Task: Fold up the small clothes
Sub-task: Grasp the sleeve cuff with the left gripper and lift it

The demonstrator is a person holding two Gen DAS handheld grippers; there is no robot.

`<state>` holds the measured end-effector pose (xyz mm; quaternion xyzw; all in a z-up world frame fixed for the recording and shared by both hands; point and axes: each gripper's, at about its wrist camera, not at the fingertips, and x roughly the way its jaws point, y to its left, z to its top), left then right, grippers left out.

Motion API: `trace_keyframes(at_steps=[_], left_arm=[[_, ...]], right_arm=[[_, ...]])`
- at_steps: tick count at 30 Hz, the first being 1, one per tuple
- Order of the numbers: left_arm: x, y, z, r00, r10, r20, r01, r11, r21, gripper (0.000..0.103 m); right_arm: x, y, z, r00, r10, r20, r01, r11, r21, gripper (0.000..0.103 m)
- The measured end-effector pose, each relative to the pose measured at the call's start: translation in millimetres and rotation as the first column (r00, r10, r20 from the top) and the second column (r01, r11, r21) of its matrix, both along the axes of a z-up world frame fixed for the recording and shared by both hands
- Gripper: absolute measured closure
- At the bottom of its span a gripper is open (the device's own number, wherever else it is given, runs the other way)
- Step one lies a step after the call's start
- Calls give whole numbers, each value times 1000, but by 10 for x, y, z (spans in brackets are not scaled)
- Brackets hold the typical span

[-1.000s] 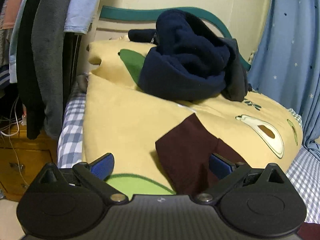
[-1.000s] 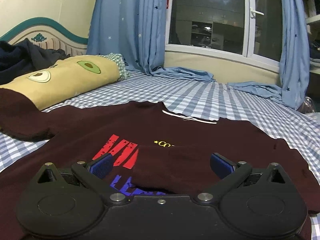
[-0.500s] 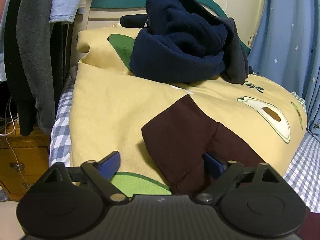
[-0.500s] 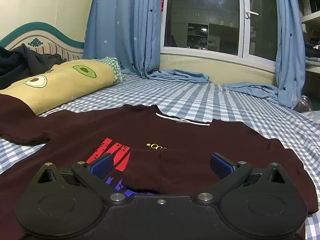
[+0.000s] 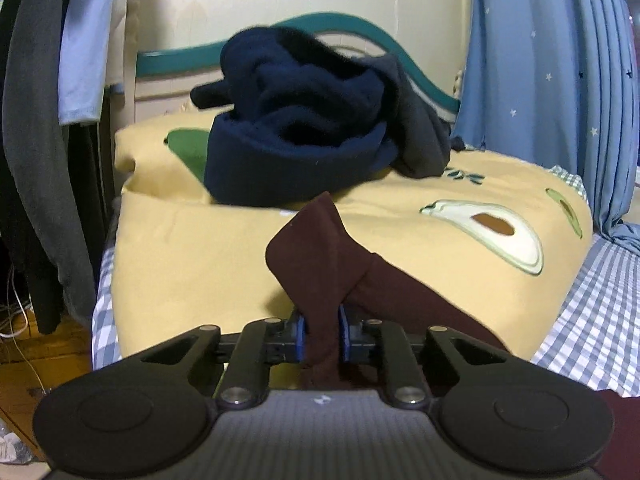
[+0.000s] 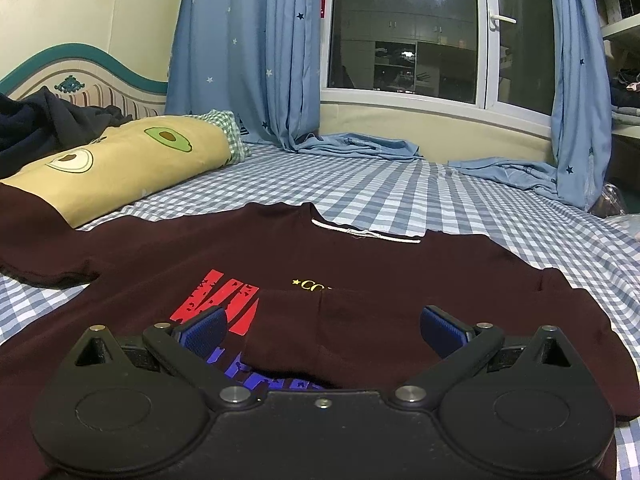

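The bed (image 6: 400,184) fills most of the room, spread with a blue-and-white checked sheet, with star-printed blue curtains (image 6: 240,60) hanging down to it at the window. Along the head end lies a long yellow avocado pillow (image 5: 208,248), and a heap of navy fleece clothing (image 5: 304,128) sits on top of it against the teal-edged headboard (image 6: 80,64).

Flat on the sheet lies the maroon T-shirt (image 6: 360,256), chest up, its red and blue print and small yellow lettering showing, the white neck label toward the window. One sleeve is already turned in over the print and lies between the blue pads of the right hand-held gripper (image 6: 322,326), whose fingers are spread wide and grip nothing.

The other sleeve (image 5: 320,264) runs up onto the pillow's edge. The left hand-held gripper (image 5: 321,334) has closed tight on it, the cloth bunched into a narrow fold between the pads and standing up in a peak above them.
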<state>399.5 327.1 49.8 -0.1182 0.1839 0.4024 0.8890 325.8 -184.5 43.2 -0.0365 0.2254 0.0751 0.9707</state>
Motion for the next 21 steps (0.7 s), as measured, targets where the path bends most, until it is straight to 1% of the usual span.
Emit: trace_keyframes(at_steps=[2, 6, 9, 11, 13, 16, 19, 21], left_arm=[[-17, -79, 66, 1000, -19, 23, 18, 1000, 21, 87], [-39, -311, 273, 993, -105, 53, 100, 991, 89, 88], [-42, -520, 460, 982, -170, 88, 159, 981, 114, 89], [-32, -710, 597, 968, -224, 110, 209, 969, 131, 89], [-16, -934, 723, 951, -284, 124, 263, 952, 159, 89], [10, -1325, 882, 915, -381, 134, 352, 915, 199, 89], [34, -1745, 990, 869, -477, 136, 441, 868, 229, 89], [52, -2009, 1022, 836, -531, 135, 494, 837, 236, 89]], right_arm=[[-7, -14, 3, 1000, -3, 3, 3, 1000, 3, 0], [-7, -54, 7, 1000, -12, 3, 12, 1000, 11, 0], [-10, -67, 13, 1000, -23, 3, 23, 999, 23, 0], [-16, -88, 27, 1000, -28, 5, 28, 999, 34, 0], [-28, -110, 40, 999, -33, 9, 33, 999, 40, 0], [-47, -163, 58, 999, -42, 13, 41, 998, 47, 0], [-71, -248, 74, 998, -59, 15, 59, 997, 58, 0], [-90, -321, 78, 997, -75, 15, 73, 995, 64, 0]])
